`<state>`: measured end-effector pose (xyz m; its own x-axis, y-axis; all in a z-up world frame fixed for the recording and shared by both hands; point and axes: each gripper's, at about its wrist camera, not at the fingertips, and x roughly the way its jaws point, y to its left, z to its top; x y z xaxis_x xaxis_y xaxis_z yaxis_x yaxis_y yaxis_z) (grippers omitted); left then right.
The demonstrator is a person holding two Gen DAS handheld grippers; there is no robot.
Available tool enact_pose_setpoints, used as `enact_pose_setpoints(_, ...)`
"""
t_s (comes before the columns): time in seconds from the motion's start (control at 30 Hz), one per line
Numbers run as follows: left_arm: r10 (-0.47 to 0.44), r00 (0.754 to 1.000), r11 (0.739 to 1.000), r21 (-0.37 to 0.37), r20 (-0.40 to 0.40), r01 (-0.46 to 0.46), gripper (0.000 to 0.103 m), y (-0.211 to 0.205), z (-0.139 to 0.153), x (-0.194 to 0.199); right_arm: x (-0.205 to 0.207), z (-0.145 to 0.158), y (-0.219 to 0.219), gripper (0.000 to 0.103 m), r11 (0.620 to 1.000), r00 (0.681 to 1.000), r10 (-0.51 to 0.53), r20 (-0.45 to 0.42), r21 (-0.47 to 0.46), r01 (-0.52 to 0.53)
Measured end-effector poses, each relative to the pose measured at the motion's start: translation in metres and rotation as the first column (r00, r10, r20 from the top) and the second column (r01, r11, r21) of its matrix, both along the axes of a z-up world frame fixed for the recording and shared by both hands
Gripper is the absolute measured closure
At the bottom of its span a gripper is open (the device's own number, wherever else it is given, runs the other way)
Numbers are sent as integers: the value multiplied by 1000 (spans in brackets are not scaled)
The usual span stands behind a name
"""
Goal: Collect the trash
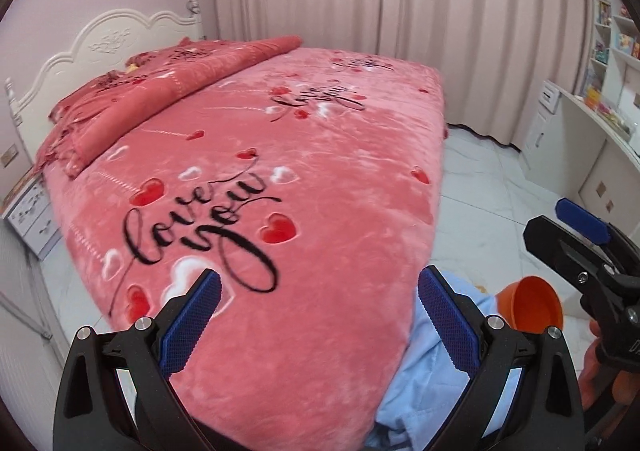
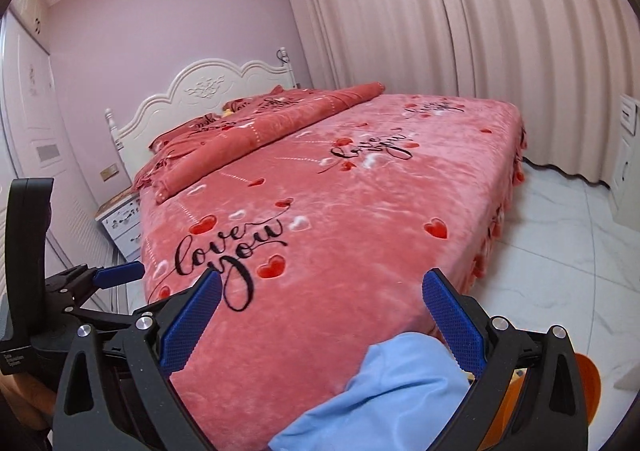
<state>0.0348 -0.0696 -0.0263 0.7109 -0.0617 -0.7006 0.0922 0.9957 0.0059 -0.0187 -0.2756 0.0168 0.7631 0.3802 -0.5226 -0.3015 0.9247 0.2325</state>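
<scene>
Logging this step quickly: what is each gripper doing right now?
Left gripper: open, holding nothing.
Right gripper: open, holding nothing.

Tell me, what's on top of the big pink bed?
On the pink plush "love you" bedspread lies a folded matching blanket near the white carved headboard. A light blue cloth overlaps the near corner. Whatever lies beneath the blanket is covered.
</scene>
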Motion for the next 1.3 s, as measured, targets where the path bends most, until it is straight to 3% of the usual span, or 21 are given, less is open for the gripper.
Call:
enact_pose_setpoints(0.23,4,1000,999,-44,12,-4,6,16,-1,-12,-2,1,6,5,1000,1000,-11,0,-4,11)
enact_pose_setpoints(0.7,32,999,999,2,27,-32,6,16,-1,-15,-6,-4,12,5,999,1000,19,-12,-25,-19)
enact_pose_setpoints(1.3,84,996,996,-1,30,-84,6,31,2,-18,0,-11,26,5,997,997,68,-36,-23,-69)
